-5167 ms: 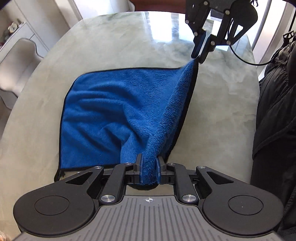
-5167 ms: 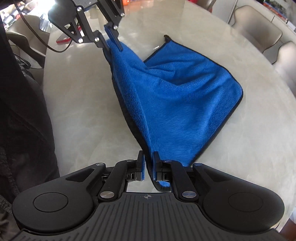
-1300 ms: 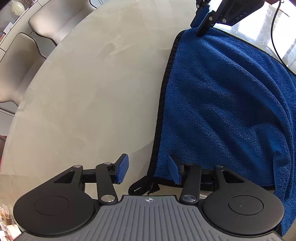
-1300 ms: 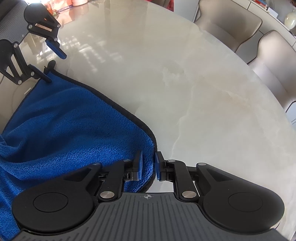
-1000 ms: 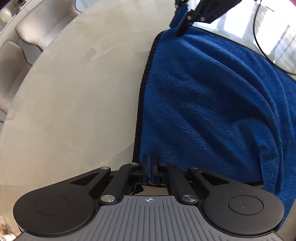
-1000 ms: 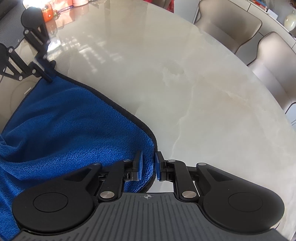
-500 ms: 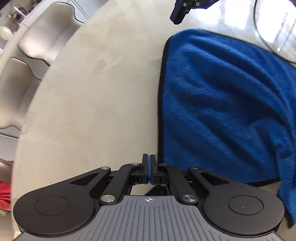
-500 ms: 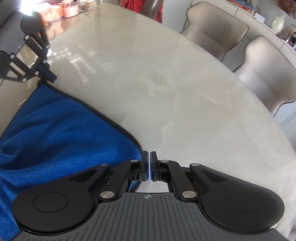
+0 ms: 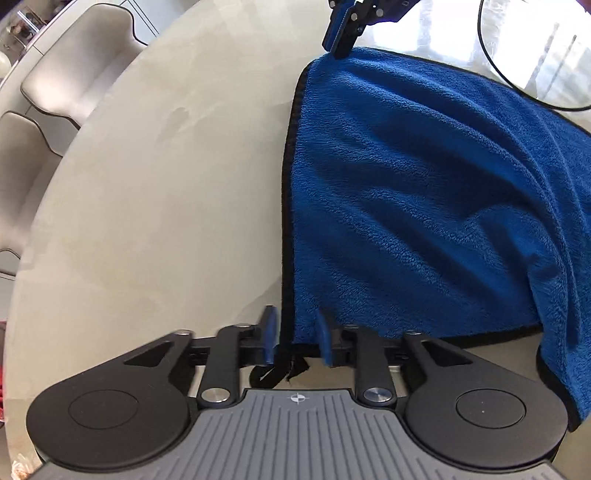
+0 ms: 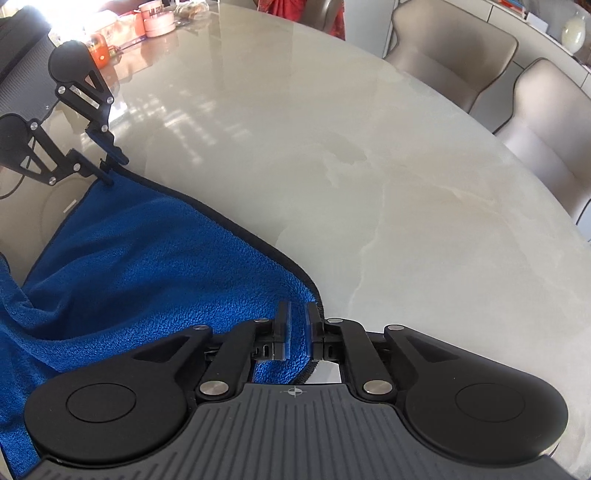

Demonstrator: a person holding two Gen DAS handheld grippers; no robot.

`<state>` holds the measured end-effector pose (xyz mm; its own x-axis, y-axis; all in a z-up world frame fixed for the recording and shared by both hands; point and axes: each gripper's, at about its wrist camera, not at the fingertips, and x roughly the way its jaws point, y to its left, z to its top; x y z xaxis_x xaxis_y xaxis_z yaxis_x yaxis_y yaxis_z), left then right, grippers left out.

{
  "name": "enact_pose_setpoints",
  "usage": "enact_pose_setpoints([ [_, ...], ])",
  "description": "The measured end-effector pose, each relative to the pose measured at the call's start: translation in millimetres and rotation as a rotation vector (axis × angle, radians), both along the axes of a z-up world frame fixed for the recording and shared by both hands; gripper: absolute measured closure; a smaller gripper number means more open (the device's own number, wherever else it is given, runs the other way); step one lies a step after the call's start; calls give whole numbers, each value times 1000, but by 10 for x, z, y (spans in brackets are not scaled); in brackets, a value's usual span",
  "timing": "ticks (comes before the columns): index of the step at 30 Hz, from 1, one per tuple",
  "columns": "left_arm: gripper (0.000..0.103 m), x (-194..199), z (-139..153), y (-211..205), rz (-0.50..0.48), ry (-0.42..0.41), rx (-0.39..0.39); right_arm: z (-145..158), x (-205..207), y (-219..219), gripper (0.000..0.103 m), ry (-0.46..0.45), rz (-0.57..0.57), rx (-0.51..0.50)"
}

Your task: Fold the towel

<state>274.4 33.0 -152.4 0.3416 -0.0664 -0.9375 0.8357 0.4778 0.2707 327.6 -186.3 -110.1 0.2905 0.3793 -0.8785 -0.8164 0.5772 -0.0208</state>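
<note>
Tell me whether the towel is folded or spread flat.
Folded: the blue towel lies doubled on the table, a lower black-trimmed layer showing under its near edge.

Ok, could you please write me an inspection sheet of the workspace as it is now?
Surface: pale marble-look table, glossy, with sun glare.
Job's things: blue towel lies on the table, rumpled along one side.
Clutter: cups and orange items at the far end.
Grippers: left gripper, fingers opening around one towel corner; right gripper, fingers opening, narrow gap, at another corner.
Cables: black cable loops beyond the towel.
Surroundings: beige chairs at the table.
</note>
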Motion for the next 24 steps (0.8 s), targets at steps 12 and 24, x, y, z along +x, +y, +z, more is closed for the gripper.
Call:
enact_pose_setpoints([
  [12, 48, 68, -55, 90, 100, 116, 32, -6, 40, -67, 81, 7, -19, -7],
  [24, 100, 166, -104, 93, 156, 147, -38, -15, -23, -65, 81, 5, 1, -17],
])
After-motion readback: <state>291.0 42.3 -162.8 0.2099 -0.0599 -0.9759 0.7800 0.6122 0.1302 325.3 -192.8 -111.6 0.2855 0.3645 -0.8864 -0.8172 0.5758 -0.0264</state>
